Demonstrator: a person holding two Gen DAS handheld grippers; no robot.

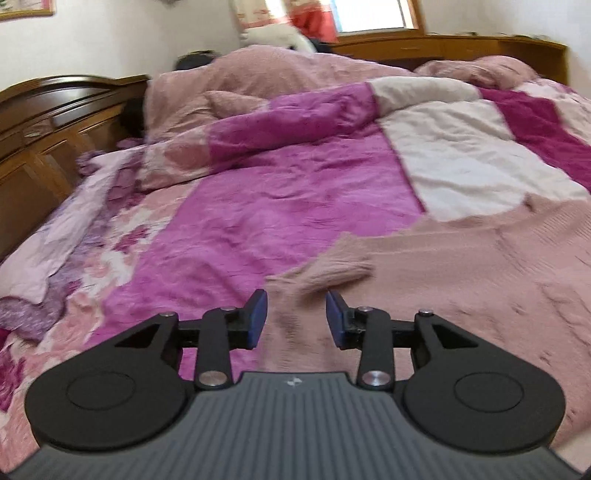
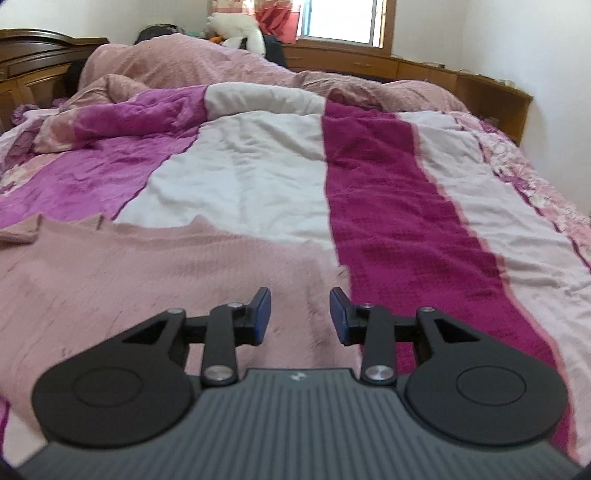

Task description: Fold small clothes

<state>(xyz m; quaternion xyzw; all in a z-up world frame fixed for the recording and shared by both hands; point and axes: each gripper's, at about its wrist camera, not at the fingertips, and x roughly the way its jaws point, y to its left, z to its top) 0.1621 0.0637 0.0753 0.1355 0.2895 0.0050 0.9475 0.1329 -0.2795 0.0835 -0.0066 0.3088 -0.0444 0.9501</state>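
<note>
My left gripper [image 1: 295, 319] and right gripper [image 2: 300, 316], both part-open and empty, hover above the pink knit sweater [image 1: 461, 280] spread flat on the bed's quilt [image 2: 258, 173], ready for folding.

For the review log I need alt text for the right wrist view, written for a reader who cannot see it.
Right gripper, jaws open and empty, hovers over a pink sweater spread flat on a bed. Beyond it lies a striped quilt in magenta, white and purple, with a window at the far wall.
</note>
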